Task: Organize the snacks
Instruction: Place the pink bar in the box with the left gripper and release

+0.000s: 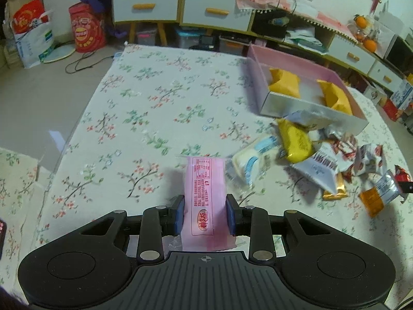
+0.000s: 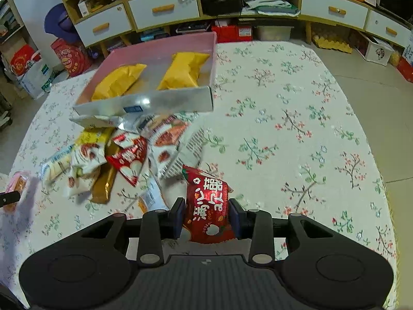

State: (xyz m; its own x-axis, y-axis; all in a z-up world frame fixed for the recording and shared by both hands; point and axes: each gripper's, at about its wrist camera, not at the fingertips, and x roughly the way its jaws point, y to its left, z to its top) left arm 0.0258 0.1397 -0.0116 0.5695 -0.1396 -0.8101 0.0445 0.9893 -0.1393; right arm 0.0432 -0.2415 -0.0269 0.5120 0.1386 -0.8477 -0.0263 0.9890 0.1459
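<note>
A floral tablecloth (image 1: 144,108) covers the wide table, with most of its surface bare, so there is plenty of room to carry things across. Near the far side sits the pink box (image 1: 284,59), open-topped, with two yellow packets (image 2: 184,71) already lying inside and free floor between and around them; it looks like the place where the snacks are being gathered. Just in front of its near wall lies the loose pile of snacks (image 2: 124,155), overlapping and touching the box edge, still to be sorted.

The left gripper (image 1: 205,214) is clamped on a pink wrapped snack (image 1: 205,196), pinched across its width so the long packet sticks out forward above the cloth. The right gripper (image 2: 206,217) is closed tight on a red snack packet (image 2: 207,204), crumpling its middle, held clear of the pile. Both packets probably go over the box's low near wall, which each hand must clear.
</note>
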